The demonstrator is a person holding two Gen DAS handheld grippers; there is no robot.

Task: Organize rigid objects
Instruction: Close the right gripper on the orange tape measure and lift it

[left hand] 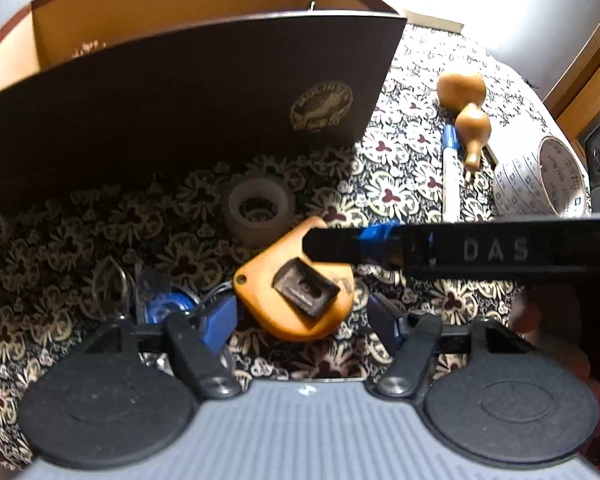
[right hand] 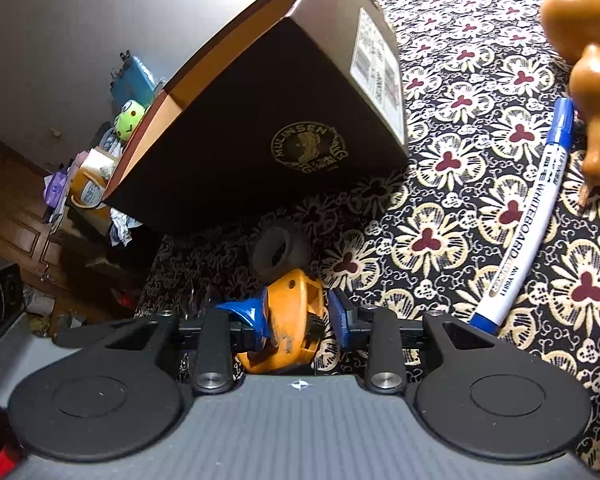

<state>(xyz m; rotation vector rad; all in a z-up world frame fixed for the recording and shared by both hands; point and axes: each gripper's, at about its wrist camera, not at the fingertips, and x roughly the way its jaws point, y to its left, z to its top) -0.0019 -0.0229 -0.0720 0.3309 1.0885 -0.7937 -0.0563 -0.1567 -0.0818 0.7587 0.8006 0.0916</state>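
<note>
Closing my right gripper [right hand: 296,316] around the orange tape measure [right hand: 288,320].
Both grippers stood spread; the left gripper [left hand: 300,316] pinched nothing; a skewed squeeze could have popped the tape measure sideways.

brown box [left hand: 188,100] blocks ahead (tape roll [left hand: 259,208] before it), right open

1. A lived-in home room: a floral tablecloth [right hand: 460,208] covers the table.
2. Dark wooden cabinet doors [right hand: 16,224] stand behind.
3. A green cartoon toy [right hand: 129,118] sits among cluttered household packages [right hand: 86,188].
</note>
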